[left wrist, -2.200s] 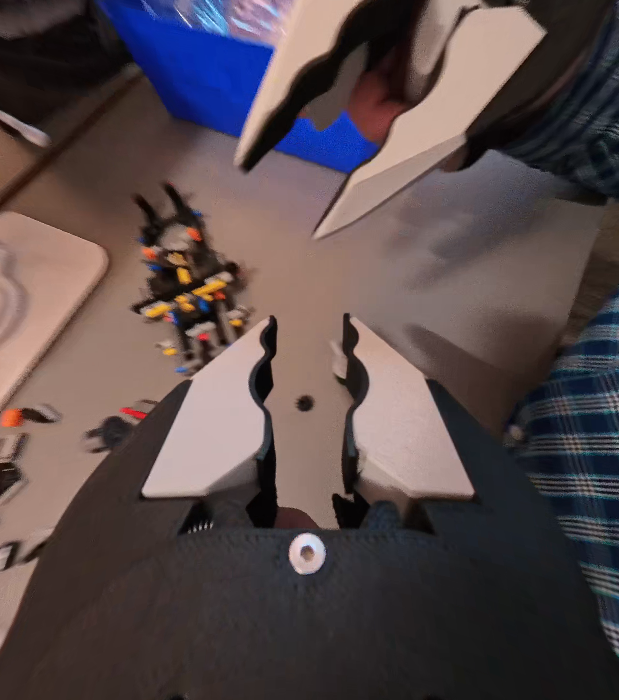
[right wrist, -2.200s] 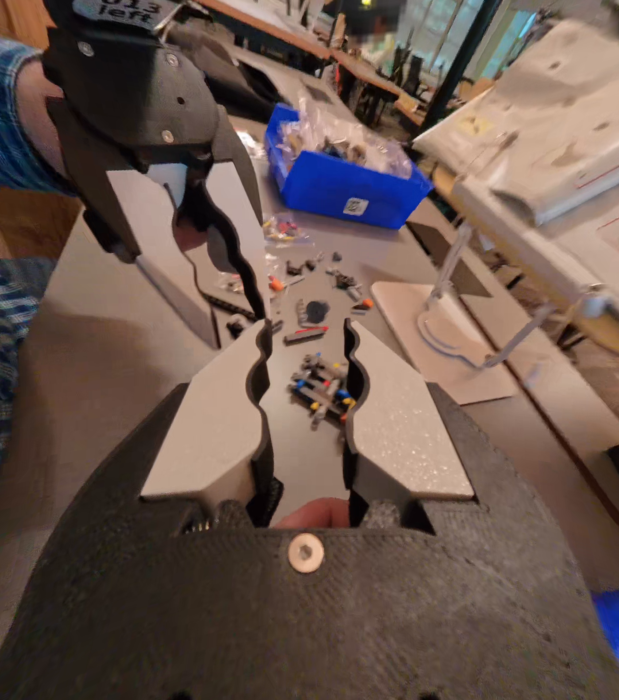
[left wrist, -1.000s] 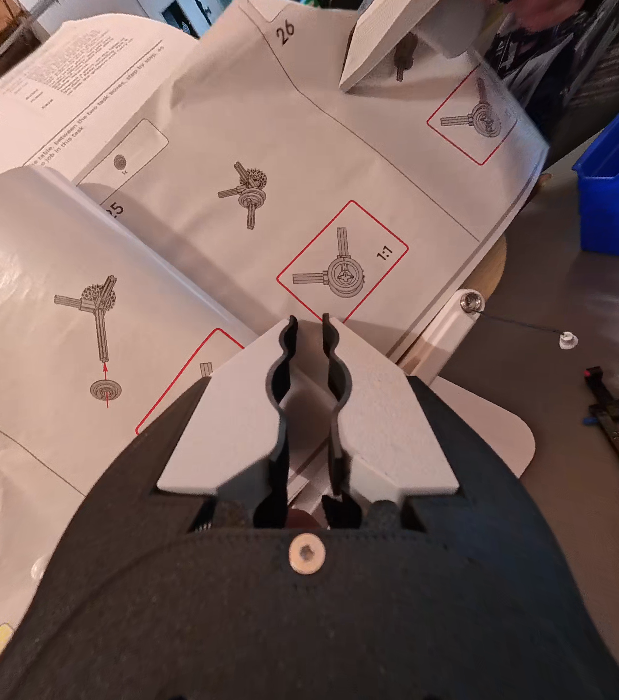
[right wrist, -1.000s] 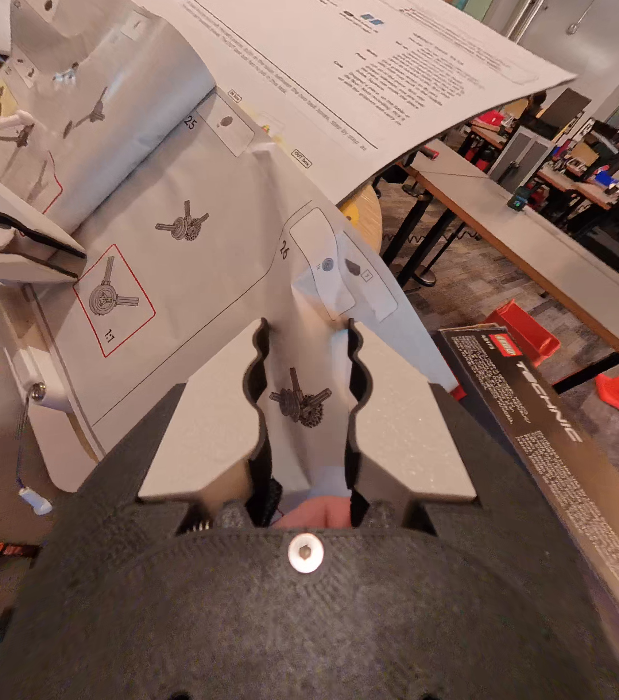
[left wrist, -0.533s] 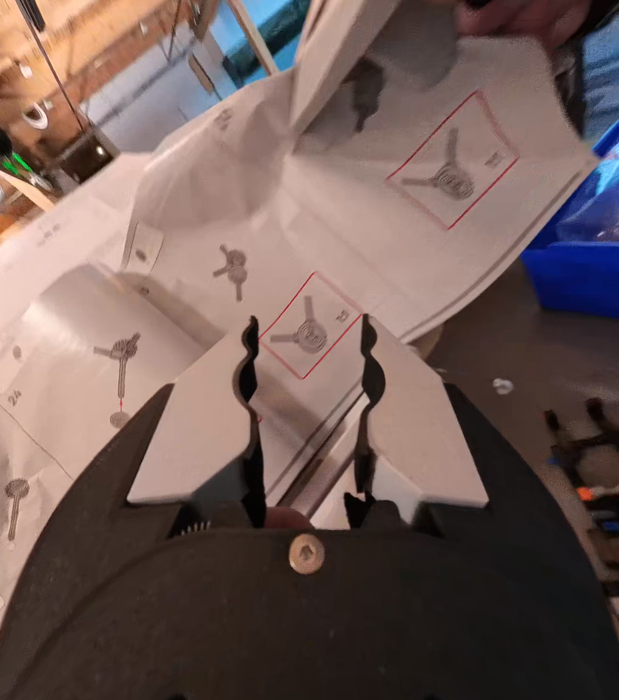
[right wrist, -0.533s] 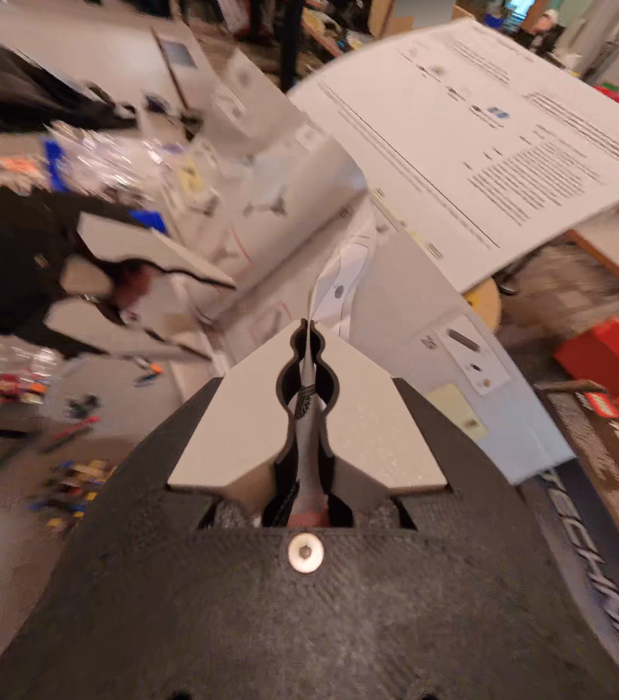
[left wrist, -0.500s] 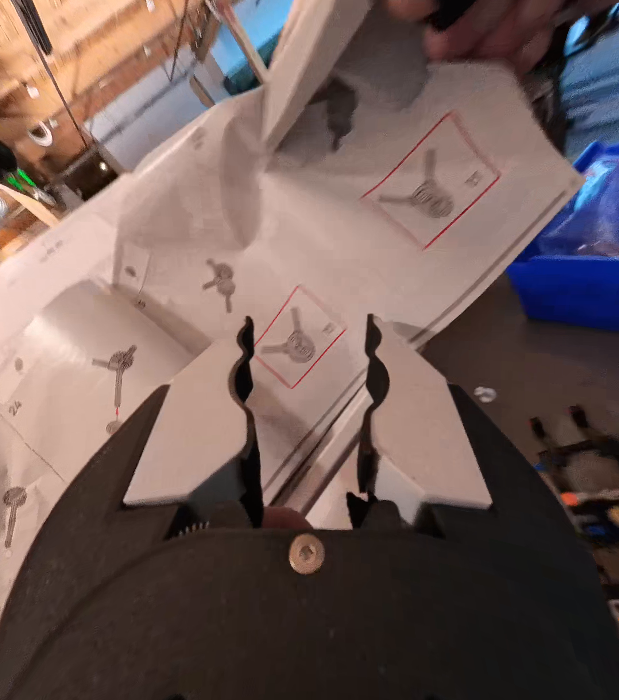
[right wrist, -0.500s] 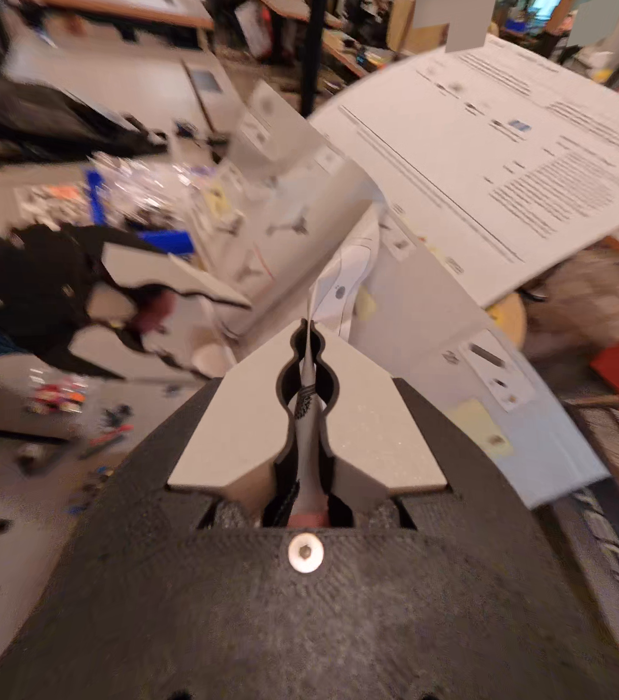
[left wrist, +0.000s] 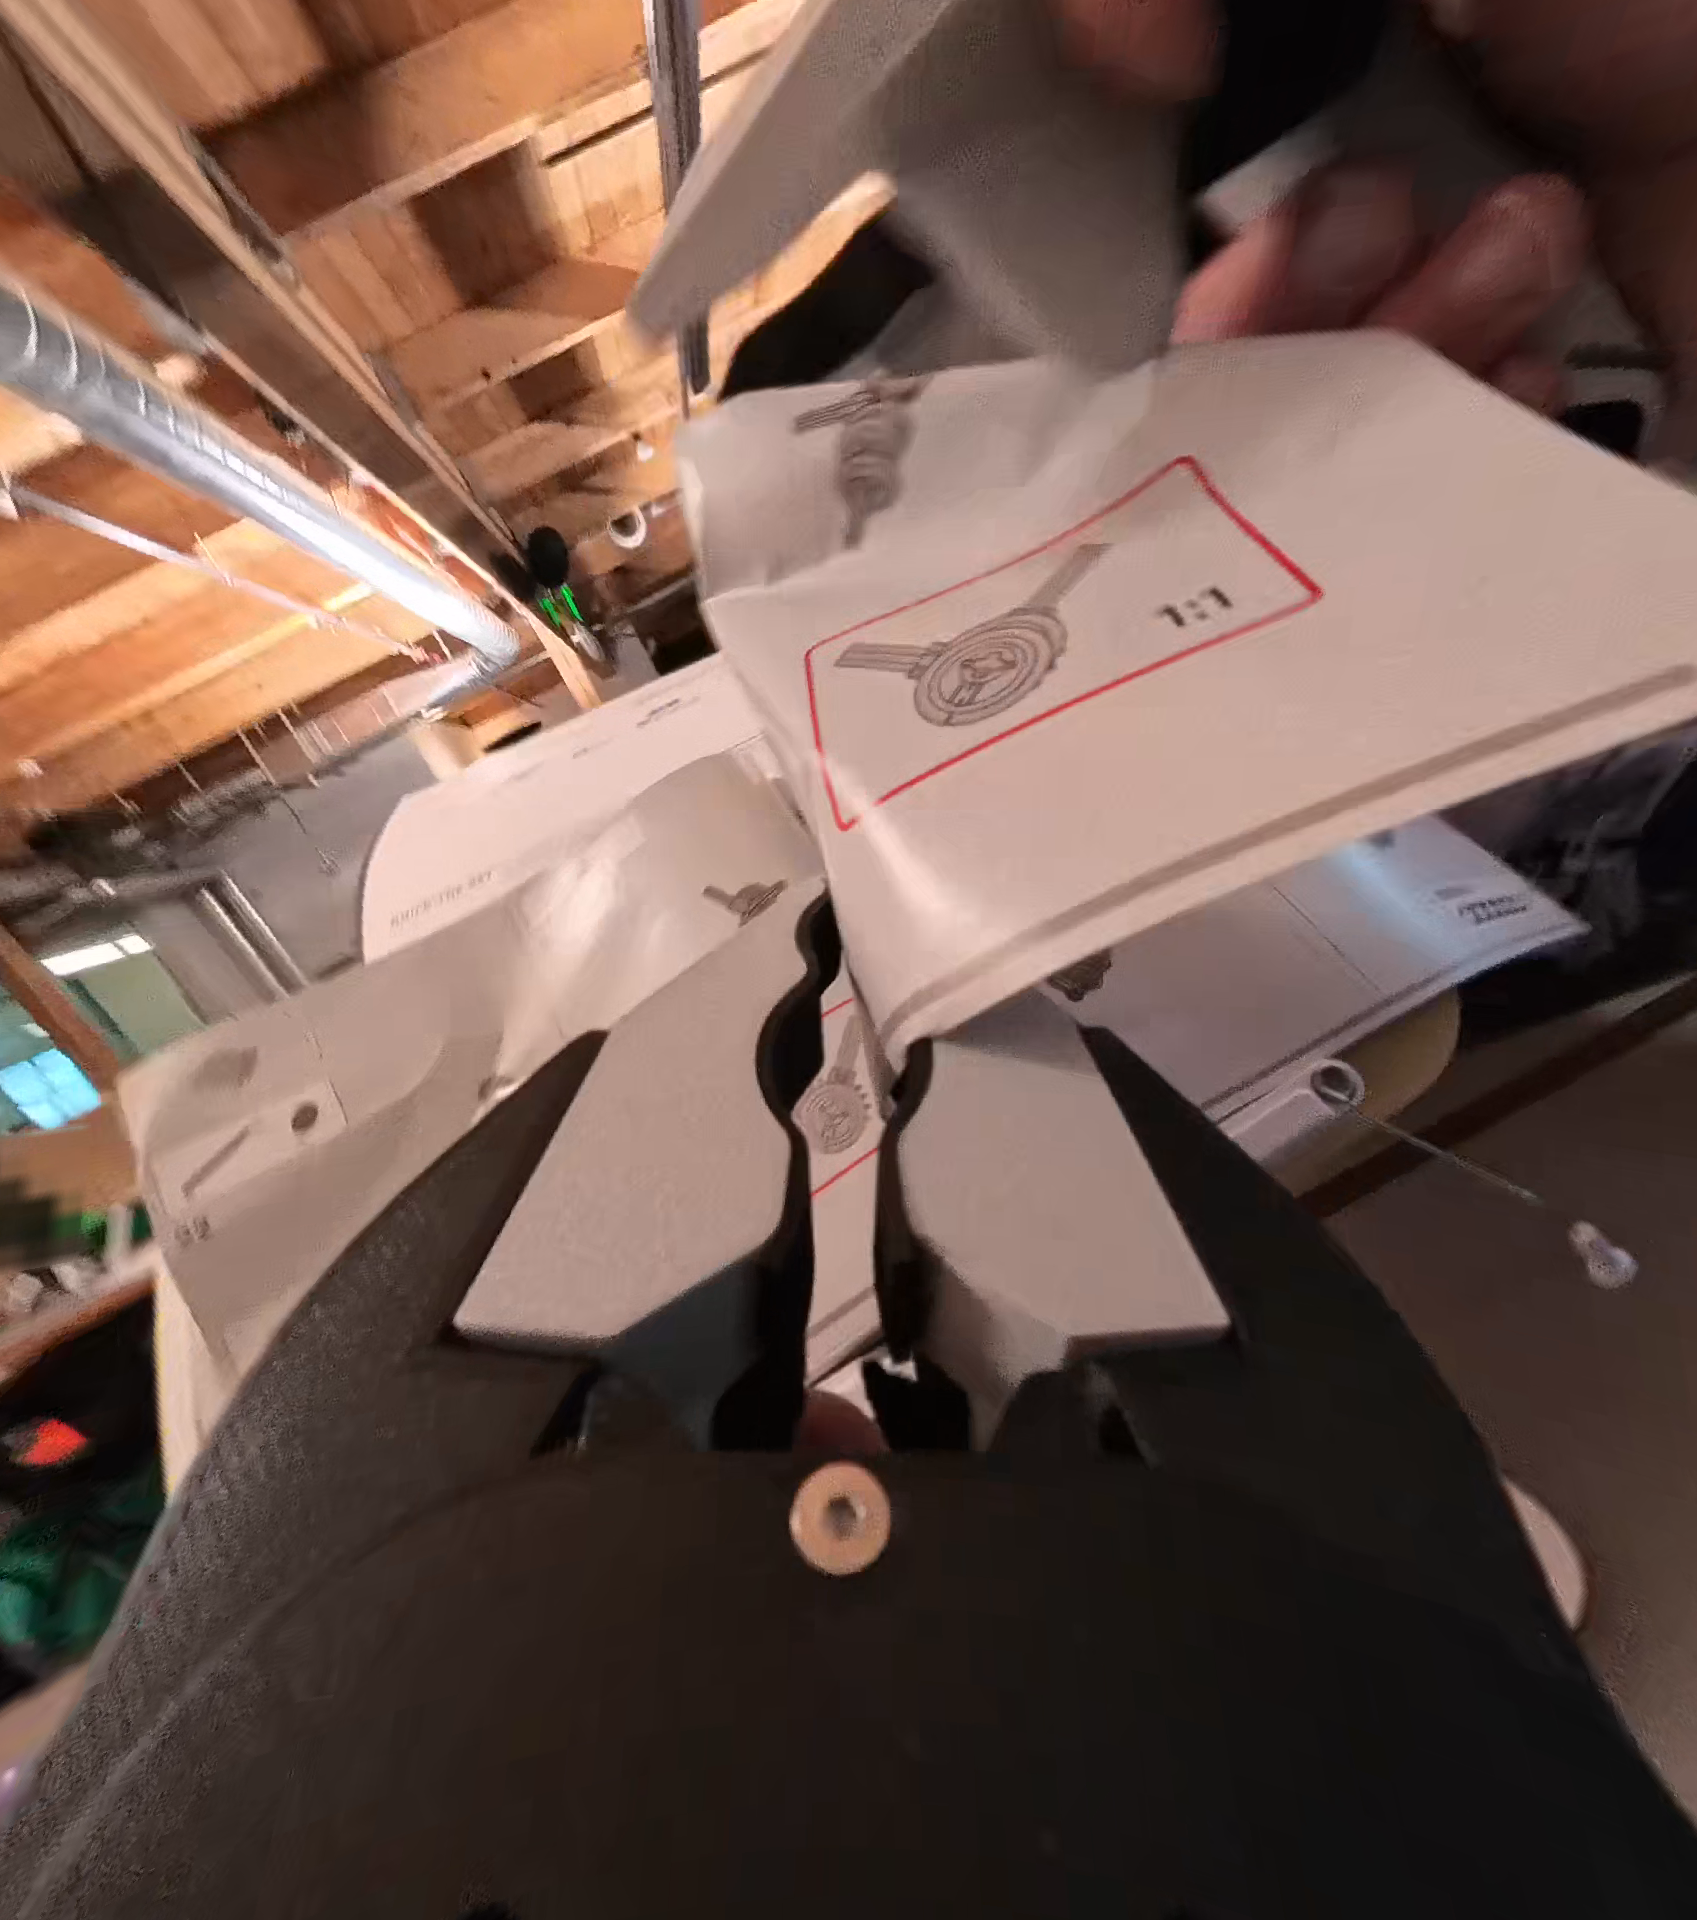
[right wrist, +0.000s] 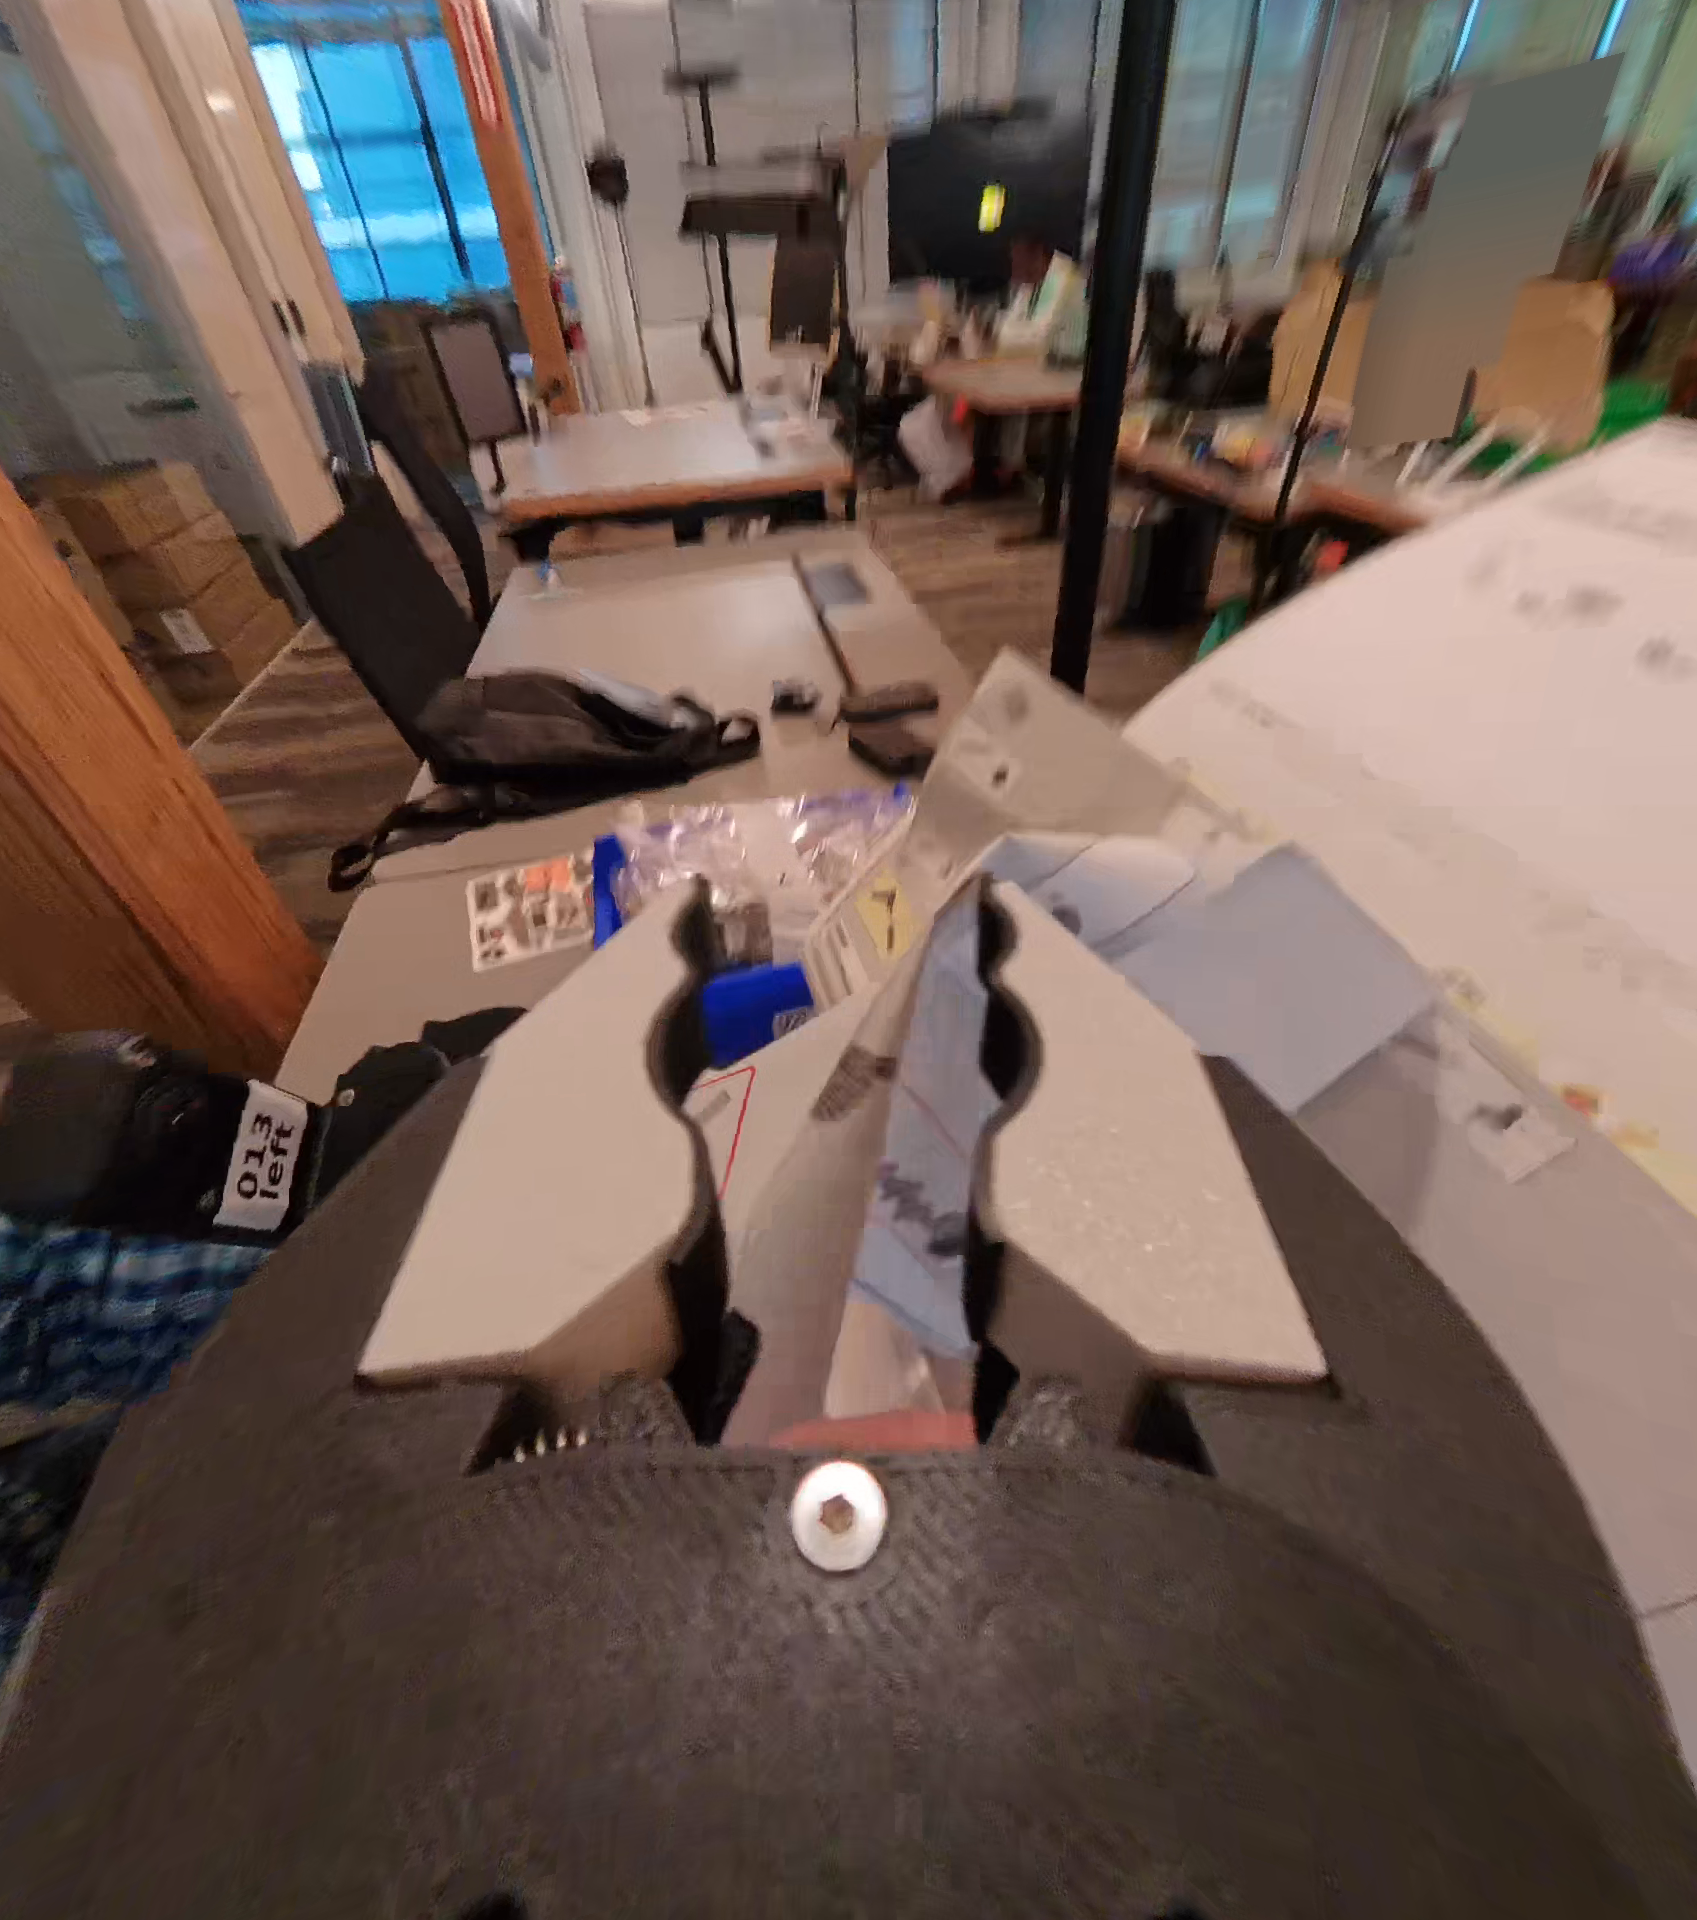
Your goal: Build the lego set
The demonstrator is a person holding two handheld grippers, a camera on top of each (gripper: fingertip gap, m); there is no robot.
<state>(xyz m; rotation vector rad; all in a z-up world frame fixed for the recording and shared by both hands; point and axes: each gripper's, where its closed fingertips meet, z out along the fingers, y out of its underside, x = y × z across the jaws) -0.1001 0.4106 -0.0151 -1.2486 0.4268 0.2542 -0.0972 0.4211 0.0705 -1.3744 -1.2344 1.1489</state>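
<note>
Under wooden beams [left wrist: 408, 156], above grey table [right wrist: 387, 935]: right gripper [right wrist: 836, 899] loose around booklet page [right wrist: 927, 1039], left gripper [left wrist: 854, 997] of unclear grip.

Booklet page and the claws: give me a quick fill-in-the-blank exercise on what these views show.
1. The right claw is ___, with the page between its fingers.
2. In the left wrist view, the box drawn on the page has a ___ outline.
3. The bin beyond the right claw is ___ in colour.

Missing words: open; red; blue.
</note>
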